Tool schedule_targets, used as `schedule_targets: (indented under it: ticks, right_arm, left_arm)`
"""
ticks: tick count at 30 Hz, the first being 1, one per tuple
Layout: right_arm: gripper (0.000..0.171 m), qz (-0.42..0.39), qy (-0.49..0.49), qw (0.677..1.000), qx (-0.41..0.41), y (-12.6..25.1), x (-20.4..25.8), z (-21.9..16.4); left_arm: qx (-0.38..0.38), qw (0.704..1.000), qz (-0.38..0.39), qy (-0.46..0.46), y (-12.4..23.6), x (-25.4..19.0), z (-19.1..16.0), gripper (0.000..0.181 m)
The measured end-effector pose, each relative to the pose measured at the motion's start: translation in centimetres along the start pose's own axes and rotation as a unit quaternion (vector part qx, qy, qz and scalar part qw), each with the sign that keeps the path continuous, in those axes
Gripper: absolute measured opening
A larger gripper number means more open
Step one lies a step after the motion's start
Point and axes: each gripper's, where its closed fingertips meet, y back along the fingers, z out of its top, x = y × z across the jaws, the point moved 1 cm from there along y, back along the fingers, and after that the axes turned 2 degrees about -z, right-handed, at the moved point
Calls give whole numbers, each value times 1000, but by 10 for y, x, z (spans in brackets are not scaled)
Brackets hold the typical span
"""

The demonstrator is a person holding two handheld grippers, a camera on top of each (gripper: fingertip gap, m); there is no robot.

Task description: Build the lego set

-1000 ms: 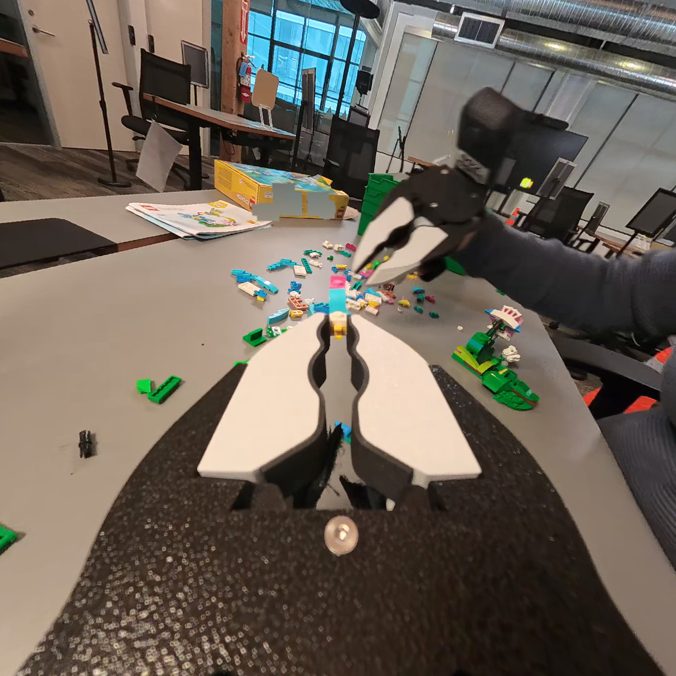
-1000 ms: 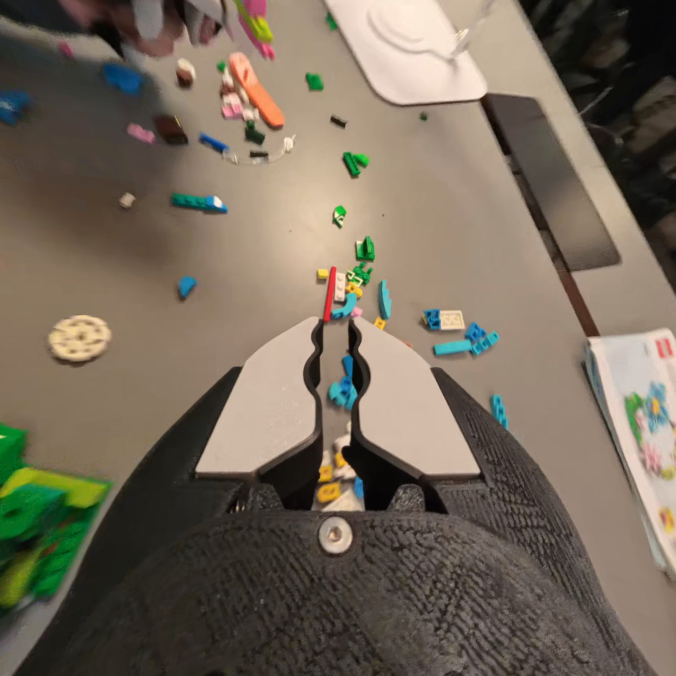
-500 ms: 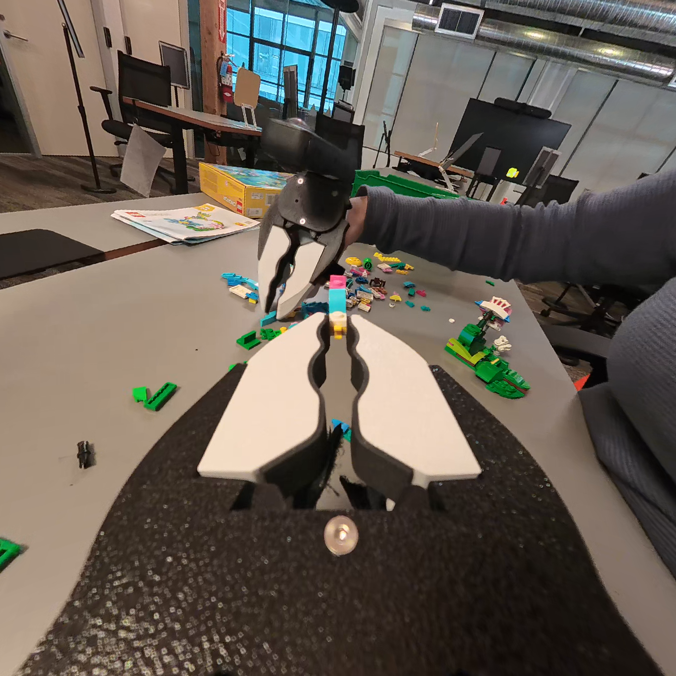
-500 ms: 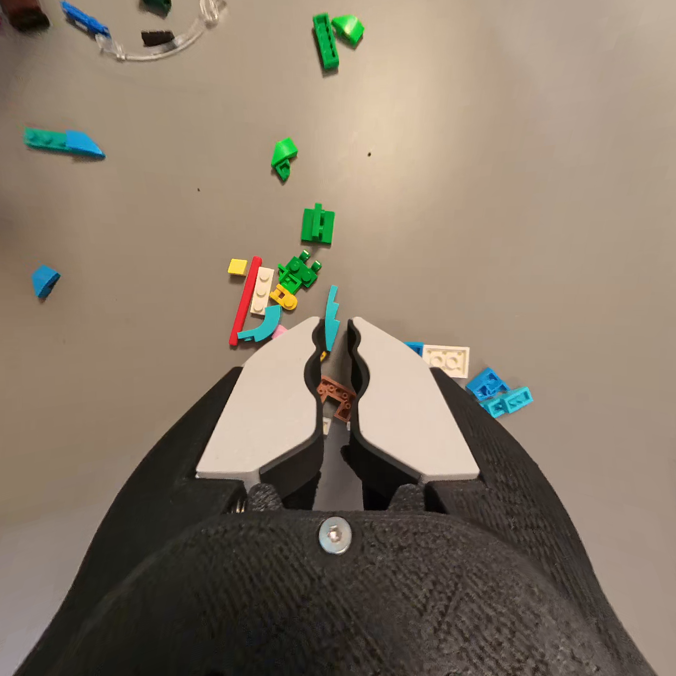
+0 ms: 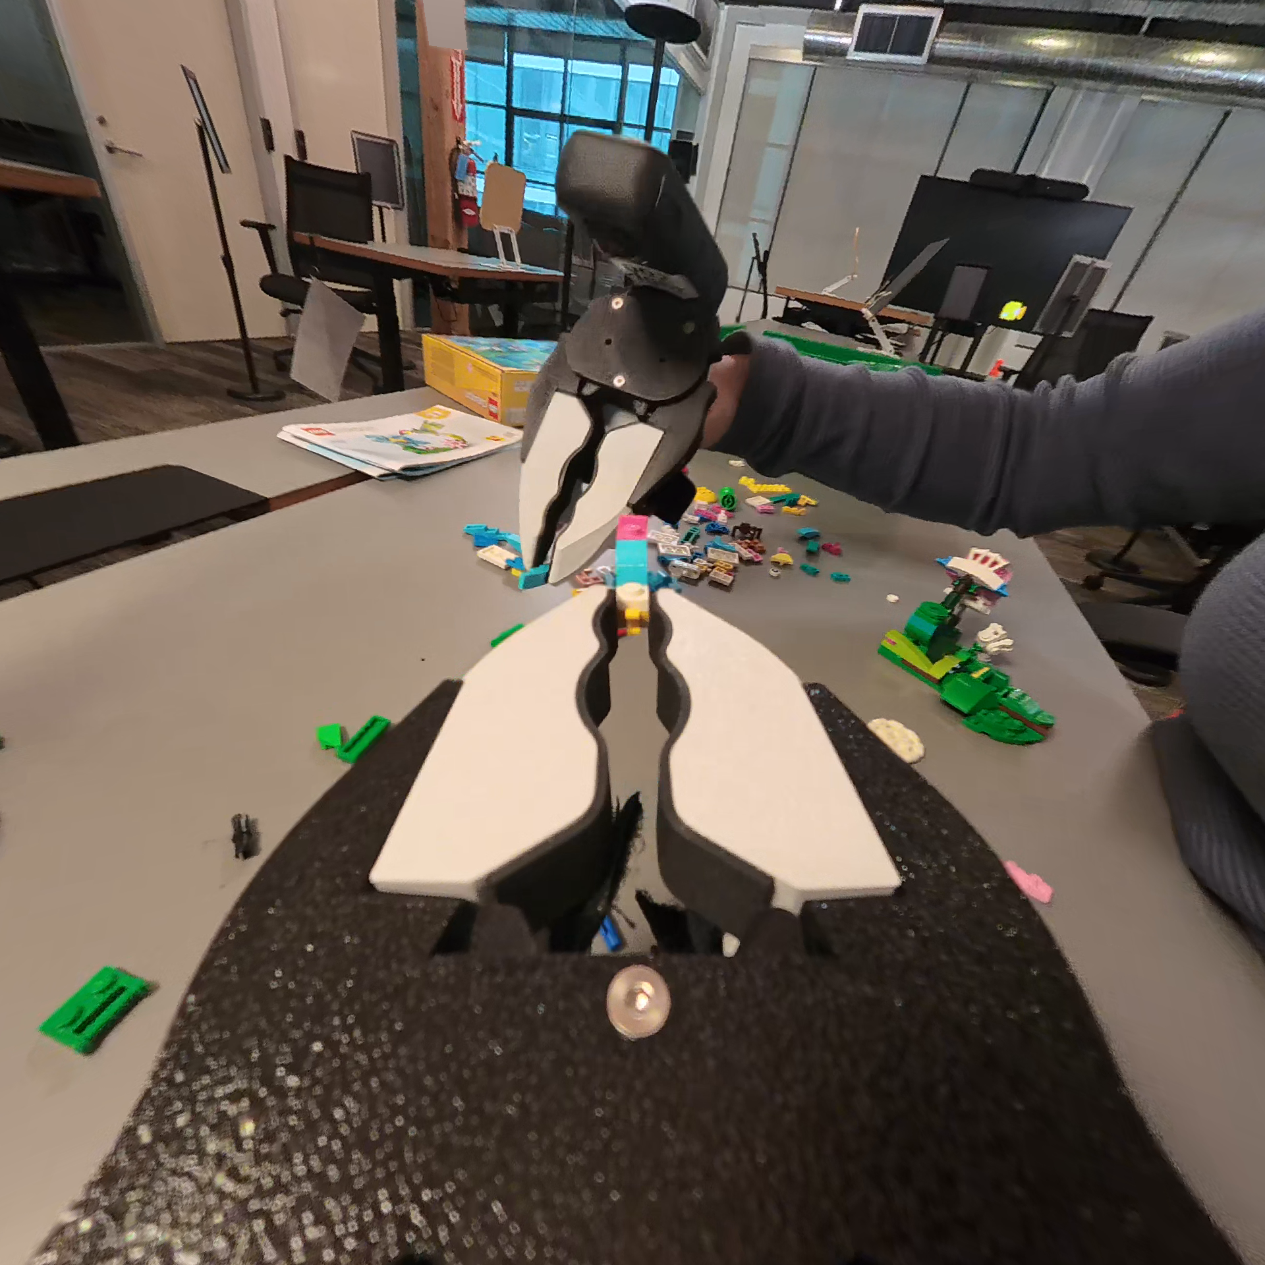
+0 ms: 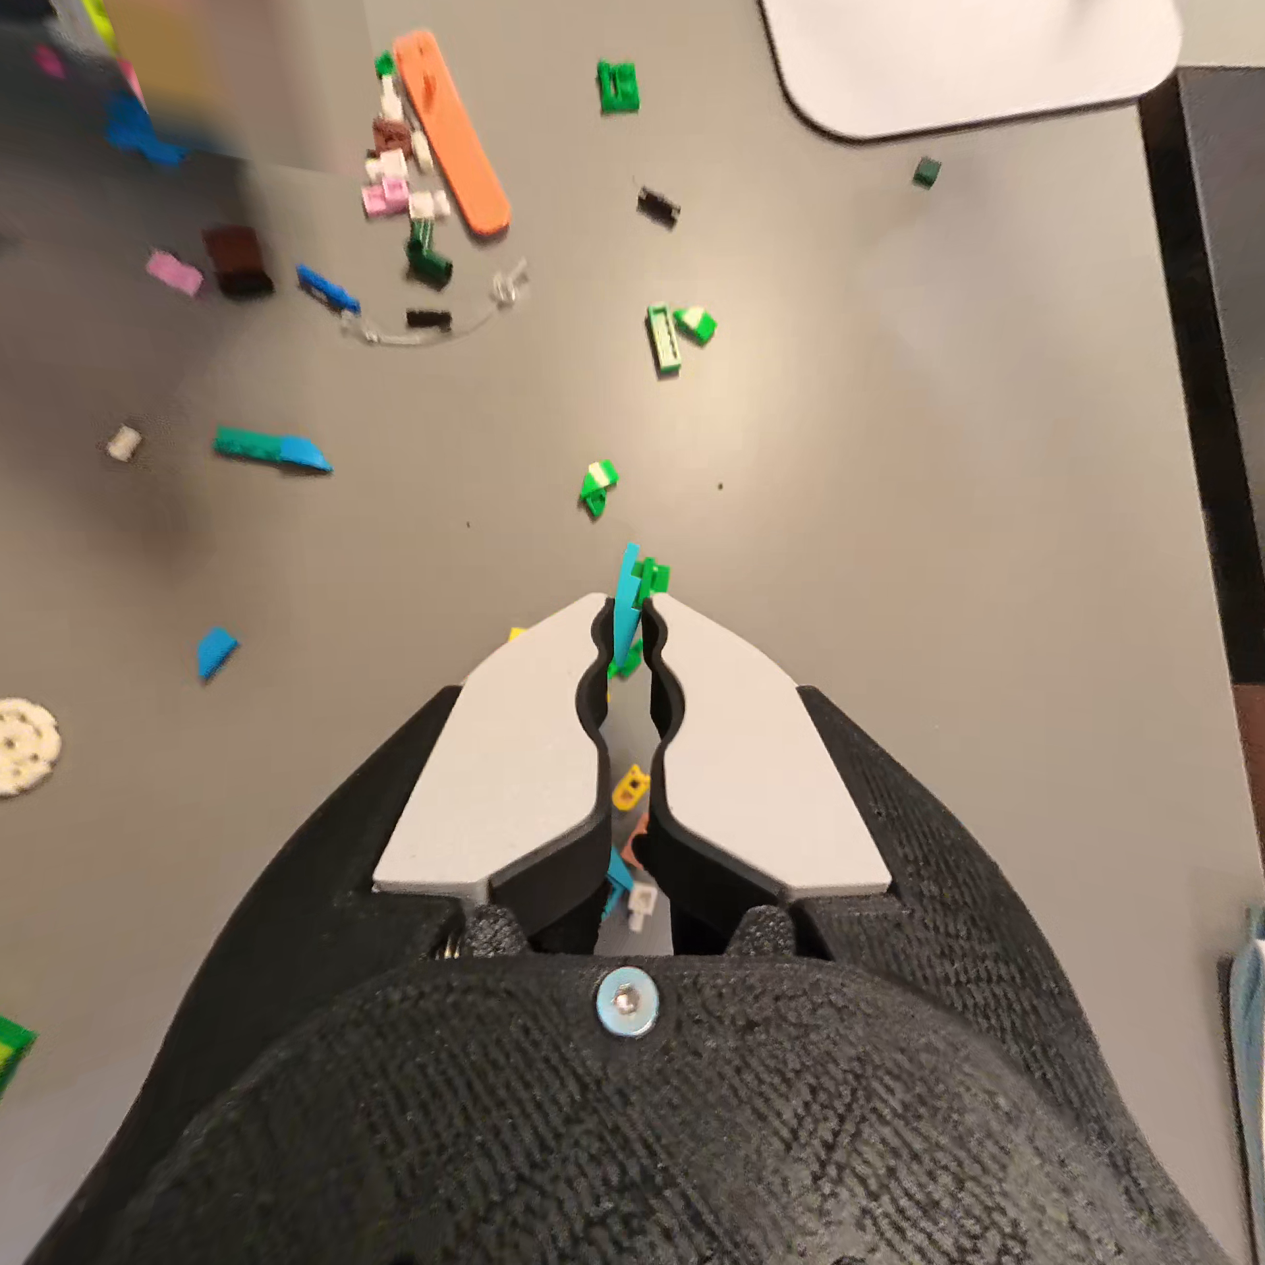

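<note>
The small stacked assembly (image 5: 631, 573) (pink on top, teal below, then white and yellow) stands upright, pinched at its base by the closed tips of the left tool (image 5: 633, 606), presumably so its top and sides are free to take a new part. At about ten o'clock from it, the right tool (image 5: 547, 568) points down at the table (image 5: 205, 650), its tips clamped on a thin teal piece (image 6: 626, 602), which looks like the next part to add. Loose bricks (image 5: 719, 547) lie scattered beyond, at twelve to one o'clock; a finished green flower build (image 5: 958, 664) sits at three o'clock, well apart.
</note>
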Motion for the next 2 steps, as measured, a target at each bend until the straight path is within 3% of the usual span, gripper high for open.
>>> schedule_targets:
  ticks: [2]
  right_arm:
    - [6,-4,-28,1000,-12,-1,2,10]
  left_arm:
    - [-5,1000,11,-16,2,1,3,8]
